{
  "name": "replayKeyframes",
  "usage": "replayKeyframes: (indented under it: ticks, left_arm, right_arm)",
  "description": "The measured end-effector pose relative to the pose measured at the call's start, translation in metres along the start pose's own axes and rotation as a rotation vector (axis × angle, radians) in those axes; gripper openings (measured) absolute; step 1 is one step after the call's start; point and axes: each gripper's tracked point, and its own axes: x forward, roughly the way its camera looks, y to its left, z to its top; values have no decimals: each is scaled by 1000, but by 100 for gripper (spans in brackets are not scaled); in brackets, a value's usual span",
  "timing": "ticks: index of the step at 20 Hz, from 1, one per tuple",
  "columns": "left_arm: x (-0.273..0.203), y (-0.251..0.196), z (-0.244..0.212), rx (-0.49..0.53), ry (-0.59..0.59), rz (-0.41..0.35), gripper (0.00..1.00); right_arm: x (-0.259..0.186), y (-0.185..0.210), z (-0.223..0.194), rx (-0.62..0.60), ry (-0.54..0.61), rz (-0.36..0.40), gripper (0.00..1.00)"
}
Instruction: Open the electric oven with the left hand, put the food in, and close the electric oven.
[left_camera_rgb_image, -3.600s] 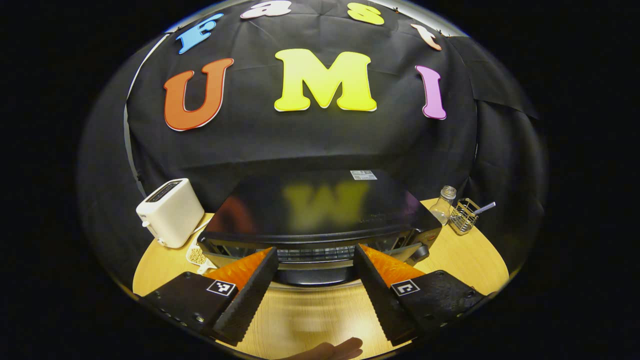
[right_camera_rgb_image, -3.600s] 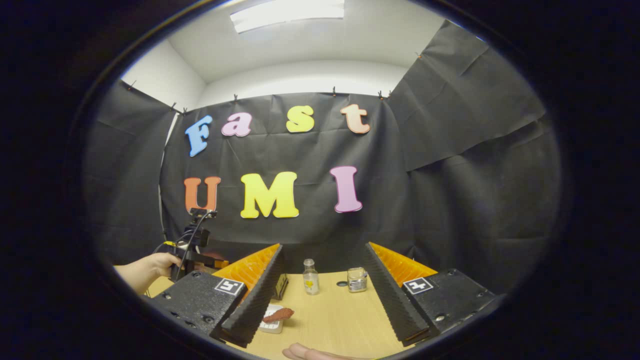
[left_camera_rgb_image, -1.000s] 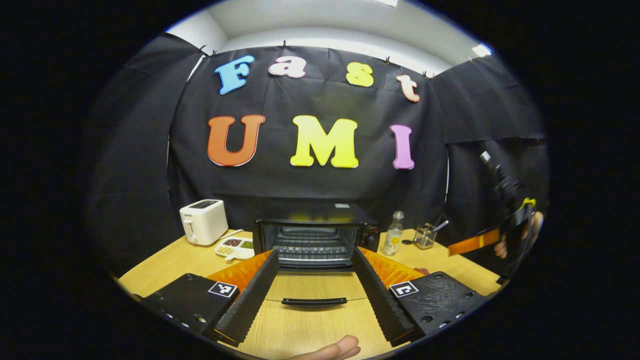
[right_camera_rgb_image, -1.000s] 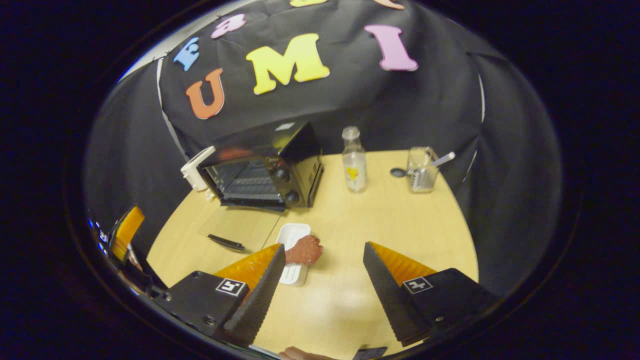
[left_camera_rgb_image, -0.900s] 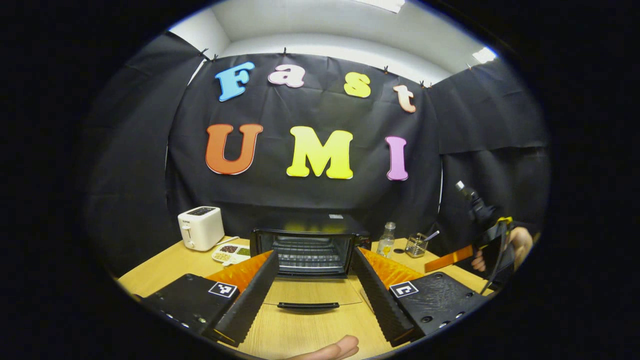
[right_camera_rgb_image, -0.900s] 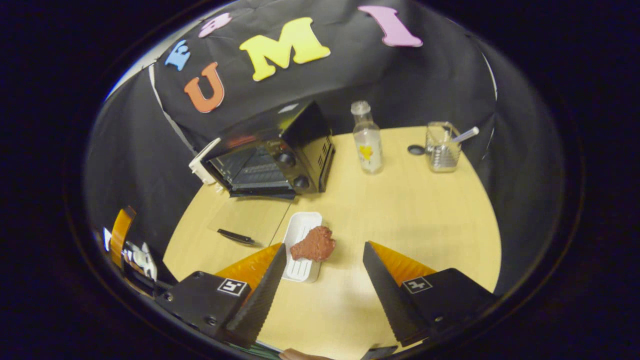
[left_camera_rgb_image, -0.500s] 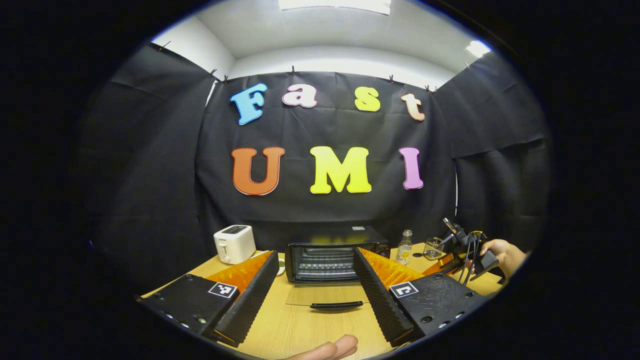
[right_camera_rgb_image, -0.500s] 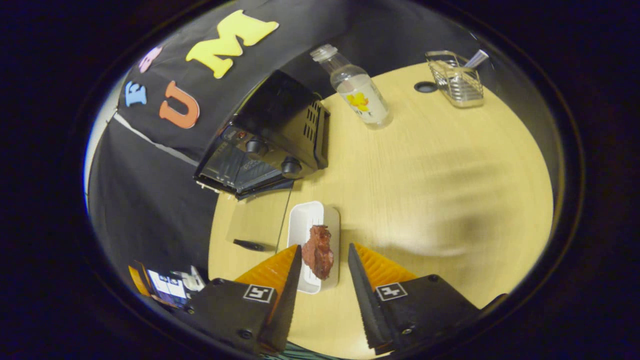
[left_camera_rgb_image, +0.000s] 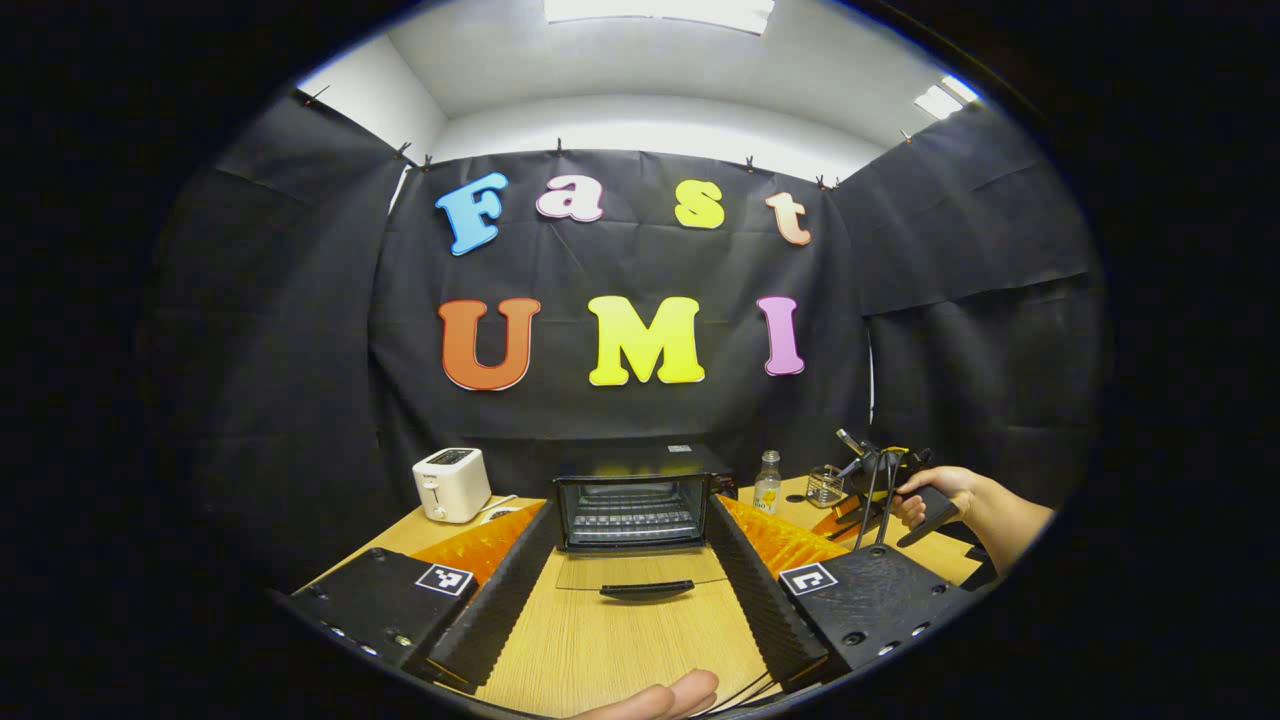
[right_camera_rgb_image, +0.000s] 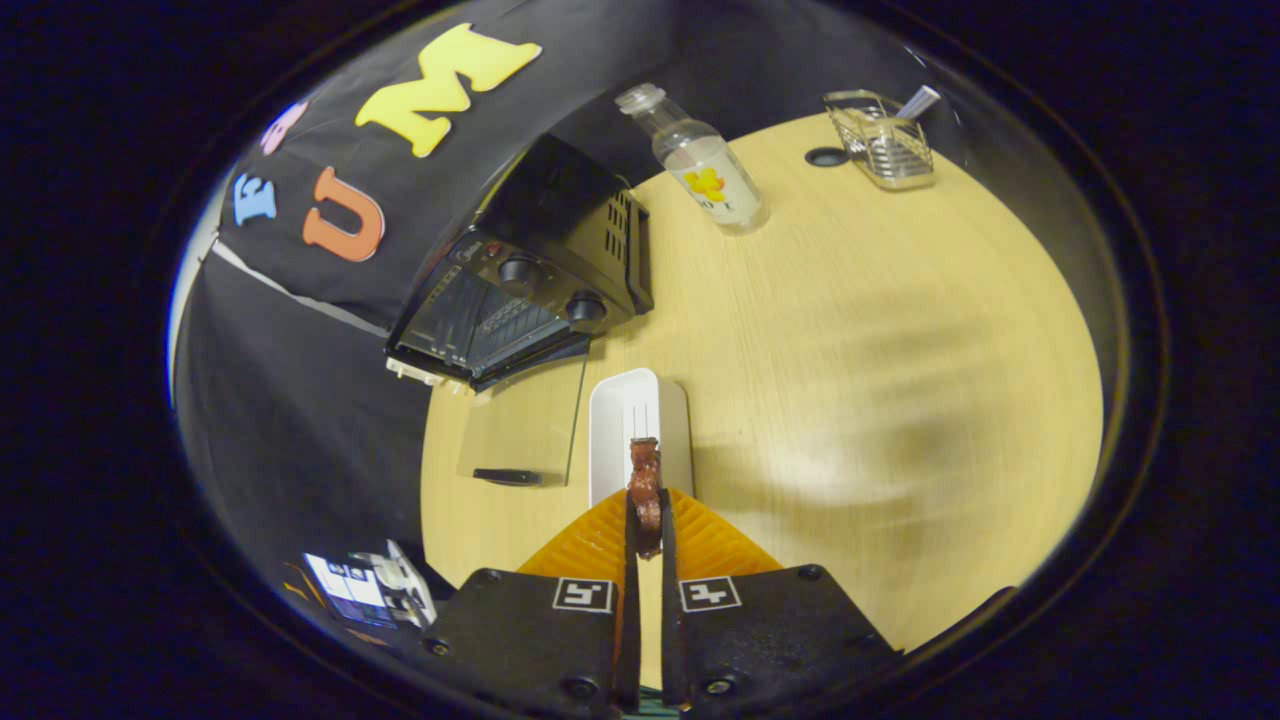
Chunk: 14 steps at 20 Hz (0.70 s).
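Wooden tabletop (right_camera_rgb_image: 850, 330): toaster oven (left_camera_rgb_image: 632, 508) at the far side, door dropped open. Left gripper (left_camera_rgb_image: 628, 575) gapes wide, empty. Right gripper (right_camera_rgb_image: 645, 520) is pinched onto the meat piece (right_camera_rgb_image: 645, 490) over its white tray (right_camera_rgb_image: 640, 420). Next: lift and carry it onto the rack.

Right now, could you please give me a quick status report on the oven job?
Left hand-held gripper open, empty. Right hand-held gripper shut on food over white tray. Oven door down flat. Nothing blocking the mouth.

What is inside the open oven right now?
Inside the oven, bare wire rack bars show, with no food on them. Its rear is too dark to judge. The meat sits in the right gripper.
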Motion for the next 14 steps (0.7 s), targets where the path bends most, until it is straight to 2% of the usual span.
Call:
replayKeyframes:
  ticks: [4,5,6,7,10,14]
  left_arm:
    - [-17,19,12,2,-51,40,95]
    - [-21,24,15,-5,-68,48,95]
    - [-24,27,16,-13,-78,53,85]
    - [-25,28,16,-16,-82,49,95]
    - [-36,41,14,28,-85,84,95]
    - [-37,54,13,35,-94,128,95]
  right_arm:
    - [-30,18,1,-99,-125,-59,11]
    - [-38,23,4,-117,-169,-77,7]
    - [-45,27,9,-135,-212,-96,11]
    - [-51,33,12,-165,-255,-106,11]
    - [-71,54,19,-245,-354,-127,11]
    - [-82,86,10,-312,-407,-109,10]
